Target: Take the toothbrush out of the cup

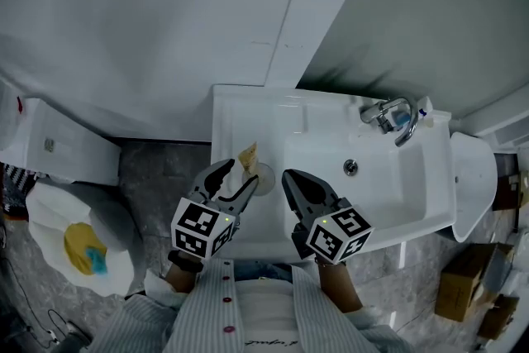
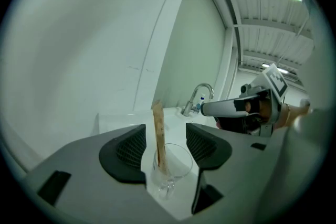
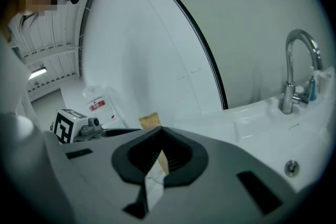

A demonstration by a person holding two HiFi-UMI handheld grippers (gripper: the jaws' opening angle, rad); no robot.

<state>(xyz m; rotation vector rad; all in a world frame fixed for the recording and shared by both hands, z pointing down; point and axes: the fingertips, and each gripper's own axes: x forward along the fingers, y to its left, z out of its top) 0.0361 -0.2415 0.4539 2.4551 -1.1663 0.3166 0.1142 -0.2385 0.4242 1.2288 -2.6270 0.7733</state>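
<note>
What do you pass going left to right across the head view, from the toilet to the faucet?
toilet → left hand-held gripper → right hand-held gripper → sink drain → faucet. The cup holding the toothbrush overlaps the left hand-held gripper, so it is left out.

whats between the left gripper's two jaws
The clear glass cup holding the tan paper-wrapped toothbrush stands between the left gripper's open jaws, seen in the left gripper view.

The cup (image 1: 263, 178) stands on the washbasin (image 1: 248, 107) ledge, the toothbrush (image 1: 247, 155) upright in it — the left tongs (image 2: 166, 139) reach either side of the cup, the right tongs (image 1: 296, 182) just right of it, the tap (image 1: 395, 118) well right, behind
</note>
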